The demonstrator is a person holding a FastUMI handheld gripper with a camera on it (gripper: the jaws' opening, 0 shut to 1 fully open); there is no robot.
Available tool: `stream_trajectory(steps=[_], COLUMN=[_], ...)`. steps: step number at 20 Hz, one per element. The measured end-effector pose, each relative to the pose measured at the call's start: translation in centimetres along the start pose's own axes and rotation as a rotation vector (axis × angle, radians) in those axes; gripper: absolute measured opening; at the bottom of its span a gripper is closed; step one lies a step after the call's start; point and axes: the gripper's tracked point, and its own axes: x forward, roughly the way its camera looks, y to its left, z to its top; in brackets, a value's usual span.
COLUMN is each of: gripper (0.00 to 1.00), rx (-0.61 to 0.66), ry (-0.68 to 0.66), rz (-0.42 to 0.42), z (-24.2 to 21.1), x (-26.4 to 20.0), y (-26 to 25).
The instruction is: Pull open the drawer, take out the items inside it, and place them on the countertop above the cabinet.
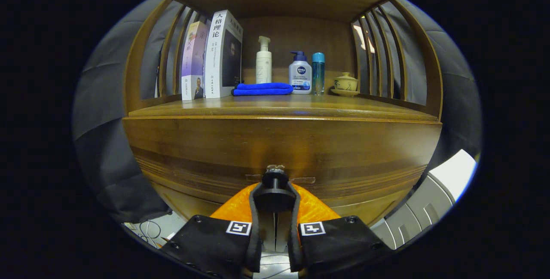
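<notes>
The gripper [275,193] was closed on the drawer [279,150] knob [275,179]; the drawer looked barely opened, so emptying it onto the bench [279,106] remained.

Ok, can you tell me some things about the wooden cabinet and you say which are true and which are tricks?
1. The gripper has its fingers closed around the small dark round drawer knob. True.
2. The folded blue cloth lies on the floor. False: it lies on the wooden countertop, in front of the white pump bottle.
3. Two upright books stand beside the cloth. True.
4. The small yellow lidded teacup sits between the books. False: it sits apart, beyond the slim blue-capped bottle.
</notes>
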Motion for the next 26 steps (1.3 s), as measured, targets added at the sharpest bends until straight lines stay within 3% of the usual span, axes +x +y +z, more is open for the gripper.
stream_trajectory(steps=[4,10,19,26], gripper=[0.28,0.28,0.27,0.27], rx=[-0.044,-0.103,-0.117,-0.089], ry=[-0.011,-0.019,-0.076,-0.071], rz=[-0.032,-0.014,-0.001,0.022], z=[-0.3,-1.1,-2.5,-3.2], x=[-0.2,-3.0,-8.6,-10.2], y=[-0.1,0.1,-0.2,-0.3])
